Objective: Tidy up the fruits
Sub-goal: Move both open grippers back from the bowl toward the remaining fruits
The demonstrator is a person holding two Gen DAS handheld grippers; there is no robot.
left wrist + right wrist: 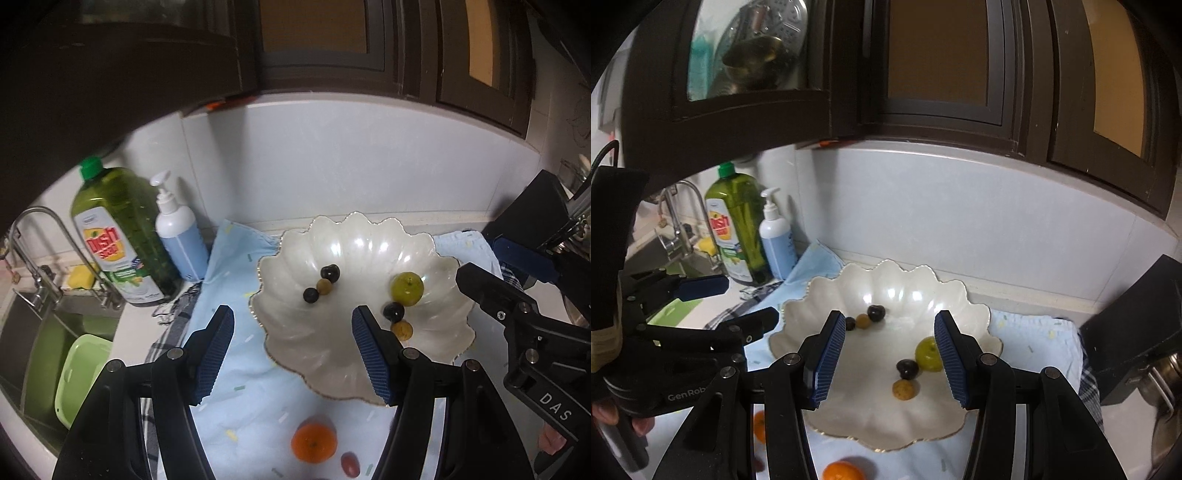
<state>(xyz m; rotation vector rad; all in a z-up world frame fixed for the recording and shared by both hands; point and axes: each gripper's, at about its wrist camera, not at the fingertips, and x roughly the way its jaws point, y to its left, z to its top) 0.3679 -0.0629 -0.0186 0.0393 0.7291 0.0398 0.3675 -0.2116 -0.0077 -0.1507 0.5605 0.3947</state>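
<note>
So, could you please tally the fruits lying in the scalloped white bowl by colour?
Dark fruits: 3
Tan fruits: 2
Green fruit: 1
Total in the bowl: 6

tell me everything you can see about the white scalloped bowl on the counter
The bowl is wide and shallow, shaped like a shell or flower, with a wavy scalloped rim edged in thin gold. It looks like glossy, pearly white ceramic or glass with ribs running to the centre, catching light spots. It sits upright on a light blue cloth near the tiled wall. Inside lie six small fruits in two clusters of three: a green fruit, three dark ones and two tan ones. No gripper touches it.
</note>
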